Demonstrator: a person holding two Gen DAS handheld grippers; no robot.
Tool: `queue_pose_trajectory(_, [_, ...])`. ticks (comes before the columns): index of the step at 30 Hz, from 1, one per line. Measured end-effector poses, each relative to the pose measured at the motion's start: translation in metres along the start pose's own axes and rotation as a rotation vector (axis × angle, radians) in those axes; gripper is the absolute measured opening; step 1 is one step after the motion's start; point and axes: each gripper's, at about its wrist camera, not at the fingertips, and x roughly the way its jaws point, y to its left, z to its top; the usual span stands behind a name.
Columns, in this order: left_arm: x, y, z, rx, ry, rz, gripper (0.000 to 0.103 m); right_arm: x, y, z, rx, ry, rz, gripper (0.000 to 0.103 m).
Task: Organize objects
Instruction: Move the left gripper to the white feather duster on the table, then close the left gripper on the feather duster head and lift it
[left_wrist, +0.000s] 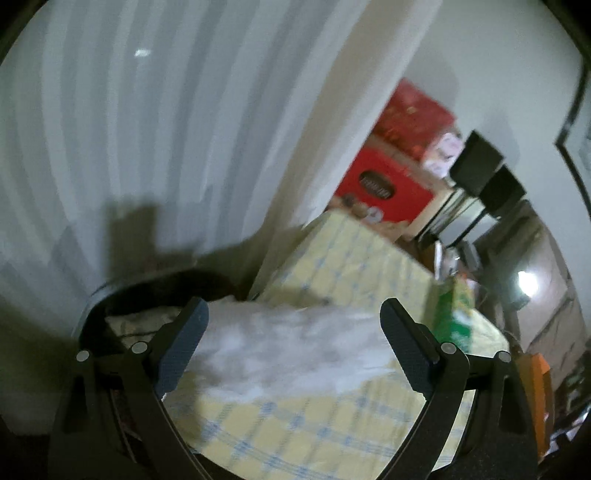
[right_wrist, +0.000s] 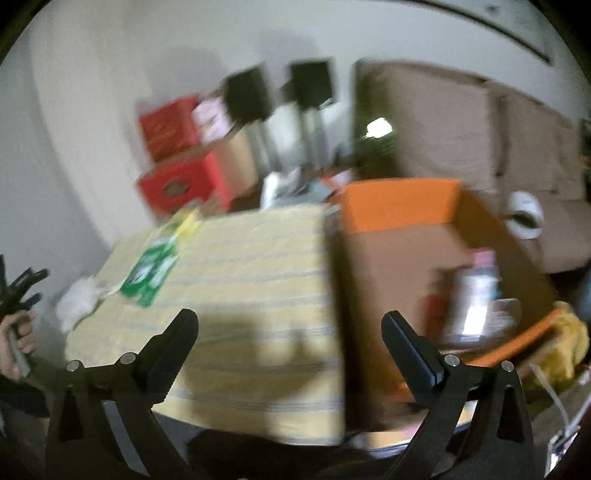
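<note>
2 handheld grippers face a table covered in a yellow checked tablecloth (right_wrist: 258, 280). Both views are motion-blurred.

The left gripper (left_wrist: 293, 334) has its jaws spread wide and grips nothing. Directly ahead of it, between the 2 fingers in the left wrist view, lies a crumpled white tissue (left_wrist: 295, 354) on the cloth at the table's near edge. Whether the fingers touch it cannot be told. Behind the tissue to the left sits a dark round bin (left_wrist: 122, 306) with crumpled paper inside.

The right gripper (right_wrist: 290, 338) is also spread wide and empty, hovering over bare cloth. A green packet (right_wrist: 157, 269) lies on the table ahead and to its left, its long axis running away from the camera. To its right stands an open orange cardboard box (right_wrist: 399, 206) holding blurred bottles.

The left gripper is clearly nearer the tissue, which seen from the right wrist sits at the far left table edge. A short forward closing move by the left looks likeliest.
</note>
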Motion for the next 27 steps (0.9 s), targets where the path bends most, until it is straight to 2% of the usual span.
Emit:
queue_pose_trajectory(6, [0.032,0.025,-0.015,0.062,0.045,0.058,0.093,0.066,0.133,0.006,-0.164,0.111,0.146,0.101])
queue_pose_trajectory(7, [0.036,0.026,-0.018,0.071,0.055,0.062,0.093,0.077,0.159,0.007,-0.202,0.120,0.154,0.101])
queue_pose_trajectory(11, [0.061,0.025,-0.030,0.111,0.100,0.057,0.093,0.110,0.216,0.011,-0.270,0.125,0.163,0.101])
queue_pose_trajectory(21, [0.075,0.049,-0.028,0.063,0.135,-0.123,0.093,0.202,0.310,0.014,-0.371,0.136,0.234,0.100])
queue_pose_trajectory(23, [0.075,0.051,-0.027,0.067,0.128,-0.162,0.093,0.215,0.325,0.011,-0.403,0.138,0.266,0.093])
queue_pose_trajectory(27, [0.079,0.042,-0.033,0.118,0.108,-0.161,0.091,0.233,0.347,0.005,-0.481,0.150,0.273,0.089])
